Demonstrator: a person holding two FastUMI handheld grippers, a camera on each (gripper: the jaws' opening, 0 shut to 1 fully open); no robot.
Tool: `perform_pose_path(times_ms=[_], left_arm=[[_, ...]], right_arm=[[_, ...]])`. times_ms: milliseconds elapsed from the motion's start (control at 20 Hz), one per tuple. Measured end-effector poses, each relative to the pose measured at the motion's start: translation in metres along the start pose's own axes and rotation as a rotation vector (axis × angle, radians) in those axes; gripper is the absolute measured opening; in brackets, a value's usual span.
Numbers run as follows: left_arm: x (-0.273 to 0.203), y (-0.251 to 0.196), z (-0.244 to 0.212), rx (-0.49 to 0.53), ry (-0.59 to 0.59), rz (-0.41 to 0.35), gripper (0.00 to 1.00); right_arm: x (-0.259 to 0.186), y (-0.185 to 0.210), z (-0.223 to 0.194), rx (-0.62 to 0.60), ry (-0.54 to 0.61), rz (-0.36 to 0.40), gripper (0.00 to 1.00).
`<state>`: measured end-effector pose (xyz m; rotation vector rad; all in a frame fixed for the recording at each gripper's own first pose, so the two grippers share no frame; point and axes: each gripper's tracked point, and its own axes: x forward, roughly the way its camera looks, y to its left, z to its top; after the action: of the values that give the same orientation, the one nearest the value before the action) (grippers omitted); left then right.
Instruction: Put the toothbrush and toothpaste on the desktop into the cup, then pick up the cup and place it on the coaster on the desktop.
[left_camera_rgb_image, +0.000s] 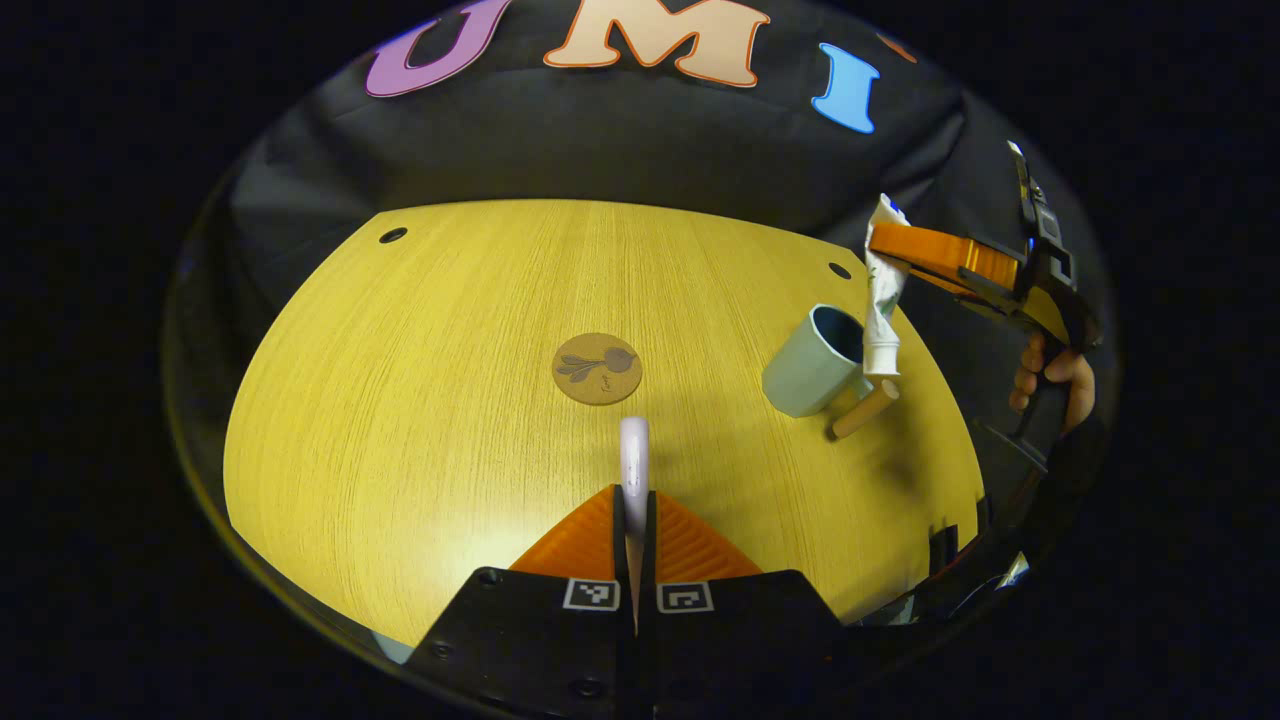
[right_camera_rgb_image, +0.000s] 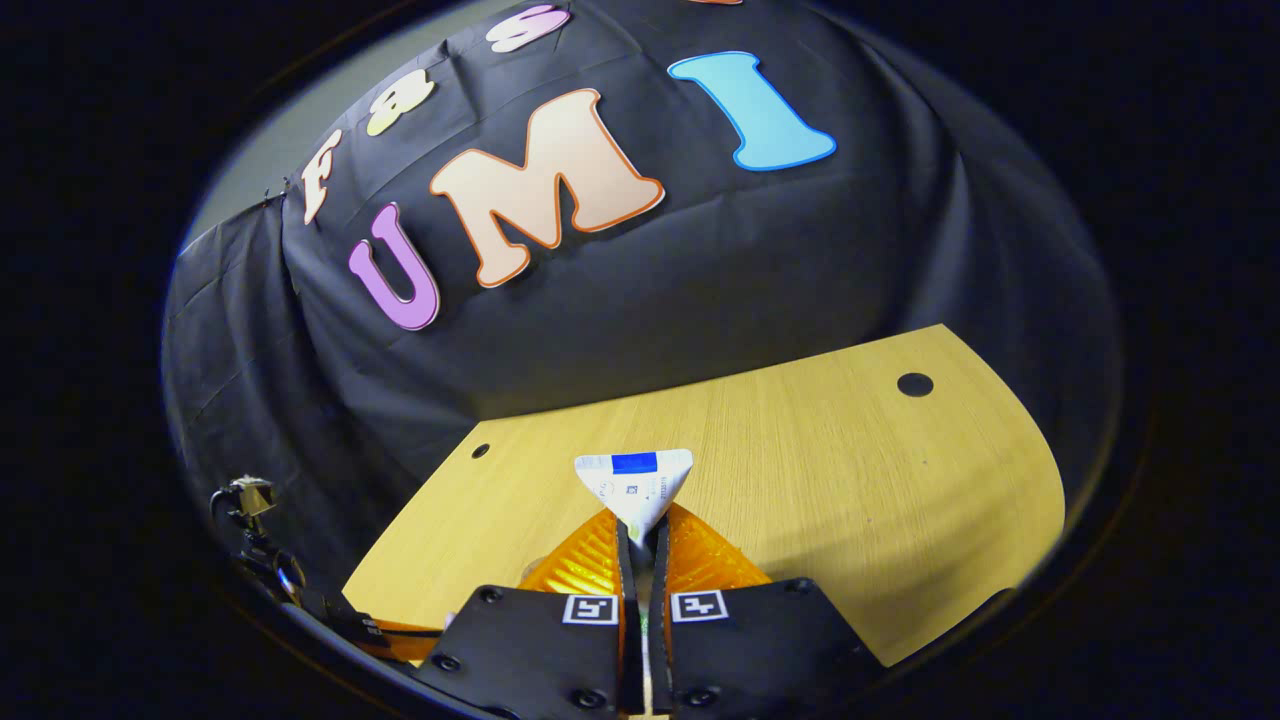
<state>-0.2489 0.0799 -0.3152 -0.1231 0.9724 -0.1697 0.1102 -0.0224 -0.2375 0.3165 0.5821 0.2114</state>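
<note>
My left gripper (left_camera_rgb_image: 635, 500) is shut on a pale toothbrush (left_camera_rgb_image: 634, 455), whose end sticks out forward over the wooden table (left_camera_rgb_image: 400, 400). Just beyond it lies the round brown coaster (left_camera_rgb_image: 597, 368). At the right stands the pale blue-green cup (left_camera_rgb_image: 805, 370) with a wooden handle (left_camera_rgb_image: 865, 410). My right gripper (left_camera_rgb_image: 882, 245) holds the white toothpaste tube (left_camera_rgb_image: 883, 310) cap down, at the cup's right rim. In the right gripper view the right gripper (right_camera_rgb_image: 642, 530) is shut on the toothpaste tube (right_camera_rgb_image: 635, 485), its flat crimped end pointing forward.
A hand (left_camera_rgb_image: 1050, 375) holds the right gripper beyond the table's right edge. Small dark holes (left_camera_rgb_image: 393, 236) mark the table's far corners. The black cloth wall stands close behind the table. A dark rig with a cable (right_camera_rgb_image: 255, 540) shows at the lower left of the right gripper view.
</note>
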Motion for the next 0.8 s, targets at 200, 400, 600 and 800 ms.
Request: perform_pose_path(times_ms=[200, 400, 600, 800], left_arm=[[-0.031, -0.002, -0.001, 0.007, -0.019, 0.022, 0.00], [-0.057, 0.002, 0.025, -0.005, -0.049, 0.037, 0.00], [-0.064, -0.003, 0.047, 0.004, -0.071, 0.030, 0.00], [-0.042, -0.031, 0.091, 0.031, -0.105, 0.003, 0.00]], right_arm=[[0.021, -0.012, -0.002, -0.041, -0.024, -0.026, 0.05], [0.032, -0.026, -0.022, -0.075, 0.039, -0.063, 0.06], [0.026, -0.027, -0.032, -0.070, 0.066, -0.069, 0.17], [0.002, -0.026, -0.034, -0.067, 0.065, -0.063, 0.63]])
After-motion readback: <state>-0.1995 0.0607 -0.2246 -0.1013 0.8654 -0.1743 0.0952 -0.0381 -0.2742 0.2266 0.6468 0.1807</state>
